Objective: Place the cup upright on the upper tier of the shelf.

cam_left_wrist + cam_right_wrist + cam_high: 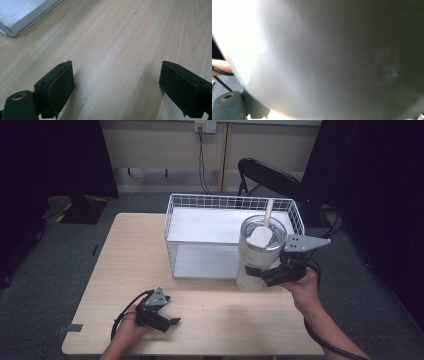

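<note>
My right tongs (264,276) are clamped on the side of the tall white steel tumbler with a clear lid and a pale straw (259,251), gripping it low on the body; in the right gripper view that pale curved wall (324,60) sits hard against the lens. From the high view I judge the tumbler is lifted, hanging at the front right corner of the white wire basket with a flat white floor (200,202), which stands toward the far right part of the light wooden table (125,250).

I take the step in hand to be carrying the tumbler over the basket's front wall. To do it well I would keep the cup upright so the straw and lid stay level, raise it until the base clearly passes the wire rim, then move forward and lower it straight onto the white floor. A low side grip on a top-heavy cup may let it tip, so I would go slowly.

My left tongs (116,82) rest spread apart and empty near the table's front left edge, clear of the path.
</note>
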`<state>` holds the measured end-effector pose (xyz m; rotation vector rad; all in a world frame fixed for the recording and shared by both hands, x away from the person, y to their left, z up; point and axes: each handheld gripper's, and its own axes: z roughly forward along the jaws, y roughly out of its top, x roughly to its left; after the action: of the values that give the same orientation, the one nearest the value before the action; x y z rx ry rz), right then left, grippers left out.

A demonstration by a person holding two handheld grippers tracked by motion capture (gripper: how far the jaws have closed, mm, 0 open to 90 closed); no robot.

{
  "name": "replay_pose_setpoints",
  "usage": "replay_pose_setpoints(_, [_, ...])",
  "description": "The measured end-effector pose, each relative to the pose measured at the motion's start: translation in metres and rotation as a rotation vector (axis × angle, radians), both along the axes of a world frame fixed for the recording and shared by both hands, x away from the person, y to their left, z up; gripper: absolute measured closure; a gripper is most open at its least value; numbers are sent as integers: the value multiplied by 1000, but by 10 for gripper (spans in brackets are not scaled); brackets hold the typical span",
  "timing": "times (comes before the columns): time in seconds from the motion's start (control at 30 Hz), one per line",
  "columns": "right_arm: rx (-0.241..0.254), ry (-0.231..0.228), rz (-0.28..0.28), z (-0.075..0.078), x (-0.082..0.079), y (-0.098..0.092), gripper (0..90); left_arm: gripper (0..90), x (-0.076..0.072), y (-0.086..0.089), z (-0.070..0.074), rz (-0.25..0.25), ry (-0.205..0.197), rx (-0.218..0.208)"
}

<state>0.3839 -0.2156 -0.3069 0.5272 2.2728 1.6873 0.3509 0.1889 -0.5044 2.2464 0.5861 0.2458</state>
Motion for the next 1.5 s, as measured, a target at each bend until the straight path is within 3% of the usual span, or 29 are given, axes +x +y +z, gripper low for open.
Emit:
replay_pose_setpoints(0.47, [-11,17,-2,18,16,12,100,121,0,0,0,0,0,1])
replay_pose_setpoints(1.1, [11,22,-29,54,37,20,100,121,0,0,0,3,-1,-3])
replay_pose_setpoints(1.5, [13,17,-95,74,59,23,100,121,0,0,0,3,-1,-4])
